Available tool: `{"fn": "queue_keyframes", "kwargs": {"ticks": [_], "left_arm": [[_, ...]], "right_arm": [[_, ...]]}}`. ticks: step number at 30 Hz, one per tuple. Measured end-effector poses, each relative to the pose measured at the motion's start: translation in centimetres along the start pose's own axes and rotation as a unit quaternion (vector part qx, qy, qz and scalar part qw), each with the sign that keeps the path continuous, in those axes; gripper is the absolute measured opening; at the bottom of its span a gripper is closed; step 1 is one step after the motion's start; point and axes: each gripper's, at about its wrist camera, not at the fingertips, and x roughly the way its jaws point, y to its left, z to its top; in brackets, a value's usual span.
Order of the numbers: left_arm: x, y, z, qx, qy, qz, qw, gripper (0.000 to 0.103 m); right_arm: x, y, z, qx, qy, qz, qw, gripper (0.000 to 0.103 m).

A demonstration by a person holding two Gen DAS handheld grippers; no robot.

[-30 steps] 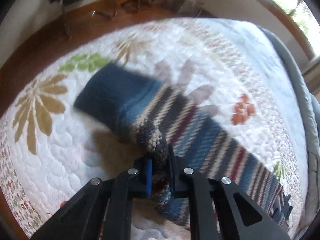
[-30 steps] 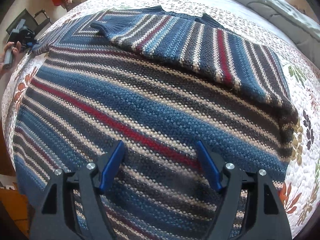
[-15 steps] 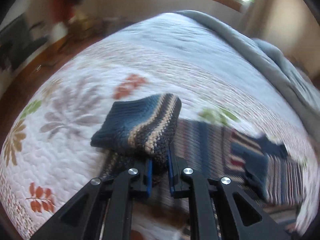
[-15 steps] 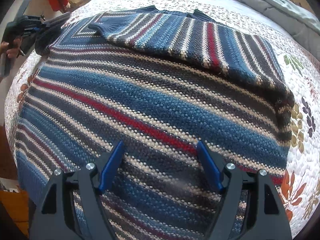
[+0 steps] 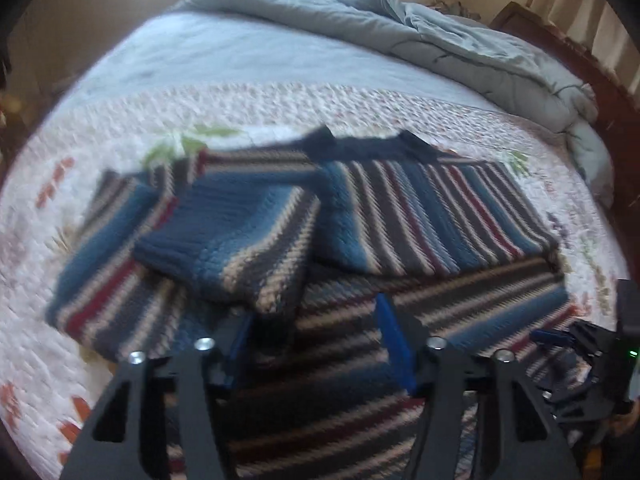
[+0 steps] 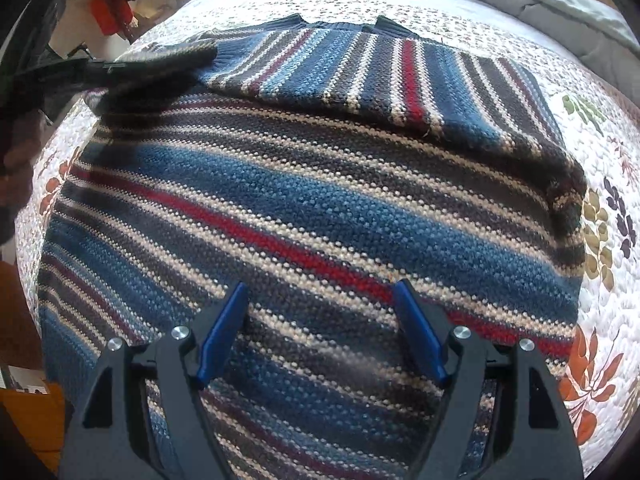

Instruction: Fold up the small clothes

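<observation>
The left gripper (image 5: 316,344), clenched on the sleeve cuff (image 5: 224,256) a second ago out over the quilt, has just been opening its jaws; the cuff now lies released ahead of them, folded across the striped sweater (image 6: 320,208). The gripper tilts steeply down over the sweater's body. The right gripper (image 6: 320,320) hangs over the sweater's lower half as before, jaws spread wide and empty. The chunky knit, banded blue, grey, cream and red, lies flat on the bed's floral quilt (image 6: 600,320), the other sleeve (image 6: 400,76) already folded across the chest.
</observation>
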Motion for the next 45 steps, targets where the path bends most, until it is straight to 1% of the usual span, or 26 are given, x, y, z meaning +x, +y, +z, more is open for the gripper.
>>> {"fn": "queue_keyframes", "kwargs": {"ticks": [4,7,9,11,12,16,18,19,20,21,24,25,26,28,29,32,33,34,35,36,38,39,41,42,43,45], "left_arm": [[-1.4,2.2,-2.2,-0.049,0.026,-0.057,0.9969,0.065],[-2.8,3.7,-3.1,-0.067,0.028,-0.043,0.9964,0.065],[-3.3,4.4,-2.7,-0.084,0.026,-0.034,0.9956,0.066],[-2.6,5.6,-1.5,-0.11,0.034,0.006,0.9933,0.066],[-2.3,6.1,-0.9,-0.121,0.035,0.009,0.9921,0.066],[0.0,7.5,1.4,-0.161,0.048,-0.01,0.9858,0.065],[0.8,7.9,1.8,-0.178,0.051,-0.015,0.9826,0.064],[1.3,8.2,2.0,-0.191,0.054,-0.021,0.9798,0.062],[1.6,8.5,2.0,-0.204,0.056,-0.022,0.9771,0.051],[1.7,8.7,2.0,-0.212,0.056,-0.021,0.9754,0.031],[1.8,8.8,1.7,-0.242,0.048,-0.033,0.9685,0.017],[1.5,8.4,1.7,-0.242,0.04,-0.03,0.9689,0.017],[1.1,7.6,1.8,-0.23,0.028,-0.025,0.9724,0.016],[0.4,5.2,2.0,-0.195,0.008,-0.014,0.9807,0.016],[0.1,3.3,2.1,-0.168,0.001,-0.021,0.9856,0.016],[0.2,-2.3,1.9,-0.086,0.01,-0.059,0.9946,0.017],[0.3,-3.7,1.7,-0.063,0.018,-0.071,0.9953,0.017],[0.6,-5.6,1.2,-0.036,0.035,-0.104,0.9933,0.018],[0.7,-6.9,0.7,-0.017,0.049,-0.13,0.9901,0.025],[0.7,-8.1,0.2,0.002,0.059,-0.143,0.988,0.039],[0.0,-9.7,-0.8,0.04,0.055,-0.133,0.9887,0.048],[-0.4,-9.9,-1.2,0.051,0.051,-0.125,0.9895,0.05],[-1.3,-9.0,-1.7,0.047,0.045,-0.108,0.992,0.052],[-1.7,-7.9,-1.7,0.035,0.041,-0.09,0.9944,0.053],[-2.1,-6.3,-1.8,0.021,0.036,-0.055,0.9976,0.053],[-1.8,-4.1,-1.5,0.001,0.041,0.011,0.9991,0.053]], "right_arm": [[-0.2,-0.4,-0.5,0.002,0.001,0.006,1.0,0.075],[-0.2,-0.6,-0.5,0.004,-0.001,0.009,1.0,0.076],[-0.2,-0.4,-0.5,0.004,0.0,0.007,1.0,0.077],[-0.1,-0.2,-0.4,0.003,0.004,0.001,1.0,0.077],[0.0,-0.1,-0.2,0.003,0.007,-0.002,1.0,0.077],[-0.6,0.0,0.7,0.004,0.014,-0.014,1.0,0.077],[-0.9,-0.2,0.8,0.001,0.013,-0.022,1.0,0.077],[-1.1,-0.3,0.8,-0.001,0.013,-0.026,1.0,0.077],[-1.1,-0.4,0.7,-0.002,0.014,-0.027,1.0,0.077],[-1.1,-0.5,0.6,-0.002,0.015,-0.028,0.999,0.077],[-0.9,-0.9,0.0,0.002,0.019,-0.028,0.999,0.077],[-0.9,-1.0,-0.2,0.004,0.019,-0.026,0.999,0.077],[-0.9,-1.0,-0.3,0.004,0.018,-0.025,1.0,0.077],[-1.0,-1.2,-0.5,0.006,0.016,-0.024,1.0,0.077],[-1.1,-1.2,-0.5,0.007,0.015,-0.023,1.0,0.077],[-1.4,-1.5,-0.4,0.009,0.01,-0.022,1.0,0.077],[-1.5,-1.6,-0.6,0.01,0.01,-0.023,1.0,0.077],[-1.7,-1.7,-0.6,0.013,0.009,-0.024,1.0,0.077],[-1.7,-1.9,-0.6,0.016,0.009,-0.024,1.0,0.077],[-1.9,-2.1,-0.8,0.018,0.008,-0.023,1.0,0.077],[-2.0,-2.4,-0.8,0.025,0.009,-0.021,0.999,0.077],[-2.1,-2.5,-0.8,0.027,0.008,-0.019,0.999,0.077],[-2.2,-2.7,-0.4,0.034,0.007,-0.013,0.999,0.077],[-2.3,-2.8,-0.3,0.038,0.006,-0.008,0.999,0.077],[-2.4,-2.7,0.2,0.042,0.006,-0.001,0.999,0.077],[-2.2,-2.5,1.1,0.047,0.006,0.01,0.999,0.077]]}}
